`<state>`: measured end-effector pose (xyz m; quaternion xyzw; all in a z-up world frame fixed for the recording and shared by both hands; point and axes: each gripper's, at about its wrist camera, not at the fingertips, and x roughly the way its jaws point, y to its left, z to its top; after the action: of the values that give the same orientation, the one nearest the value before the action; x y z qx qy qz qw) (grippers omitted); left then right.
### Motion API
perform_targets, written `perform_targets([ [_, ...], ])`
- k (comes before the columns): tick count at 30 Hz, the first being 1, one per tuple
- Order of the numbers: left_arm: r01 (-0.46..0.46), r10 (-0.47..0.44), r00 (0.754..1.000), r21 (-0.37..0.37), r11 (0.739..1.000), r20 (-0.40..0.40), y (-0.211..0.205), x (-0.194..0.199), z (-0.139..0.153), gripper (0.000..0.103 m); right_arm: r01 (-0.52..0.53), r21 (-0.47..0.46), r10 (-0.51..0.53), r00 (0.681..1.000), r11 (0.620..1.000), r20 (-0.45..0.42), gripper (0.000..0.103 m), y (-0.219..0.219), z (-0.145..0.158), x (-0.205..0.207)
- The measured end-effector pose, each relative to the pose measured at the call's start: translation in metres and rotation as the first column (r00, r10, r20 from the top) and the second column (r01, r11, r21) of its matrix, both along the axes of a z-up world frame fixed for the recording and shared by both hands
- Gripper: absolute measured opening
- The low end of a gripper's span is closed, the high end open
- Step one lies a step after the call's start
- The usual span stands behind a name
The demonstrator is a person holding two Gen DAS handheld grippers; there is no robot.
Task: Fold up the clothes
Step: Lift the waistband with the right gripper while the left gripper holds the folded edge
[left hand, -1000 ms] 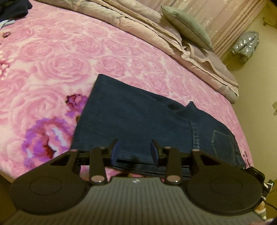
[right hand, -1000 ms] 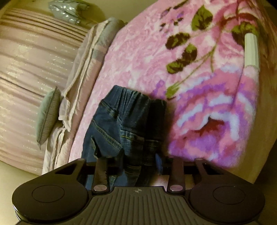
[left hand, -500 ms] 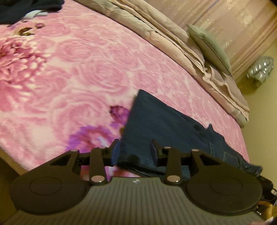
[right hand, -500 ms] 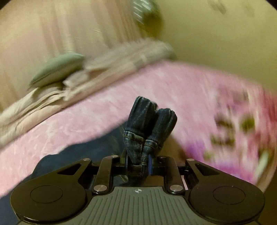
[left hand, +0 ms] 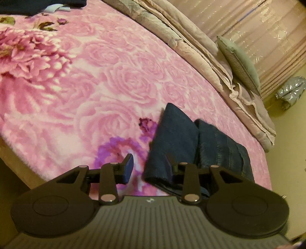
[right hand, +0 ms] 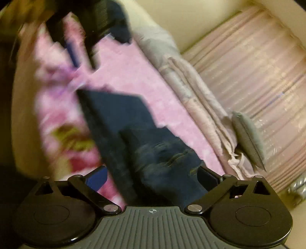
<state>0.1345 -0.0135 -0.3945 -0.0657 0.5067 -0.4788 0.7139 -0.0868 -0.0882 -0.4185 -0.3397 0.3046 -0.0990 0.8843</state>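
Dark blue jeans (left hand: 176, 134) lie folded over on the pink rose blanket (left hand: 95, 76), the waist part (left hand: 220, 149) lying beside the leg part. My left gripper (left hand: 148, 168) is open at the near edge of the jeans, and its right finger touches the cloth. In the blurred right wrist view the jeans (right hand: 114, 109) run up from between the wide-open fingers of my right gripper (right hand: 153, 177). The cloth lies loose between the fingers, which do not pinch it. A dark blurred shape at top left looks like the other gripper (right hand: 76, 38).
A beige quilt (left hand: 191, 44) and a grey-green pillow (left hand: 239, 61) line the far side of the bed, before pink curtains. A silver jacket (left hand: 290, 90) lies on the floor at the right. Dark clothes (left hand: 38, 5) lie at top left. The bed edge (left hand: 15, 159) drops off at lower left.
My right gripper carried the waist end over onto the legs and has opened wide, letting it go. The left gripper stayed open and shifted left along the hem.
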Motion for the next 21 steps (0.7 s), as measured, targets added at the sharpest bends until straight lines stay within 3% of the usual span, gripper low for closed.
perform_targets([
  [1, 0.003, -0.003, 1.0, 0.0, 1.0, -0.003, 0.001, -0.001, 0.0, 0.03, -0.008, 0.006, 0.009, 1.0, 1.0, -0.016, 0.099, 0.003, -0.005, -0.002],
  [4, 0.016, -0.016, 1.0, -0.004, 1.0, -0.024, 0.001, -0.004, -0.002, 0.03, 0.111, 0.149, -0.121, 0.991, 0.983, 0.059, 0.099, -0.025, 0.015, -0.017],
  [6, 0.031, -0.032, 0.998, -0.021, 0.999, -0.051, -0.002, -0.008, -0.002, 0.03, 0.208, 0.29, -0.246, 0.964, 0.934, 0.103, 0.099, -0.052, 0.031, -0.031],
  [7, 0.04, -0.042, 0.997, -0.032, 0.999, -0.064, -0.004, -0.01, -0.002, 0.03, 0.263, 0.391, -0.33, 0.937, 0.882, 0.115, 0.099, -0.069, 0.039, -0.04],
  [9, 0.063, -0.068, 0.994, -0.056, 0.996, -0.089, -0.01, -0.017, -0.001, 0.03, 0.347, 0.619, -0.509, 0.855, 0.705, 0.1, 0.099, -0.106, 0.05, -0.06],
  [10, 0.075, -0.081, 0.992, -0.066, 0.995, -0.1, -0.014, -0.02, -0.001, 0.03, 0.362, 0.724, -0.588, 0.805, 0.587, 0.074, 0.099, -0.124, 0.053, -0.07],
  [12, 0.099, -0.108, 0.987, -0.081, 0.992, -0.12, -0.024, -0.028, -0.002, 0.03, 0.329, 0.898, -0.717, 0.696, 0.292, -0.022, 0.099, -0.159, 0.049, -0.088],
  [14, 0.122, -0.135, 0.981, -0.094, 0.988, -0.138, -0.037, -0.034, -0.003, 0.03, 0.237, 0.971, -0.778, 0.609, -0.009, -0.156, 0.099, -0.185, 0.034, -0.105],
  [16, 0.141, -0.155, 0.975, -0.092, 0.986, -0.158, -0.051, -0.037, -0.006, 0.03, 0.12, 0.953, -0.785, 0.543, -0.278, -0.298, 0.099, -0.206, 0.013, -0.119],
  [17, 0.151, -0.165, 0.972, -0.09, 0.984, -0.168, -0.057, -0.038, -0.009, 0.031, 0.057, 0.918, -0.775, 0.516, -0.393, -0.364, 0.099, -0.215, 0.002, -0.125],
  [18, 0.161, -0.175, 0.968, -0.089, 0.983, -0.178, -0.064, -0.038, -0.011, 0.031, 0.007, 0.882, -0.766, 0.493, -0.471, -0.413, 0.099, -0.223, -0.005, -0.128],
  [19, 0.168, -0.181, 0.966, -0.086, 0.982, -0.183, -0.069, -0.038, -0.012, 0.031, -0.032, 0.853, -0.759, 0.474, -0.521, -0.446, 0.099, -0.229, -0.009, -0.13],
  [21, 0.178, -0.19, 0.963, -0.079, 0.981, -0.192, -0.076, -0.038, -0.015, 0.031, -0.076, 0.814, -0.748, 0.451, -0.575, -0.487, 0.098, -0.24, -0.011, -0.133],
])
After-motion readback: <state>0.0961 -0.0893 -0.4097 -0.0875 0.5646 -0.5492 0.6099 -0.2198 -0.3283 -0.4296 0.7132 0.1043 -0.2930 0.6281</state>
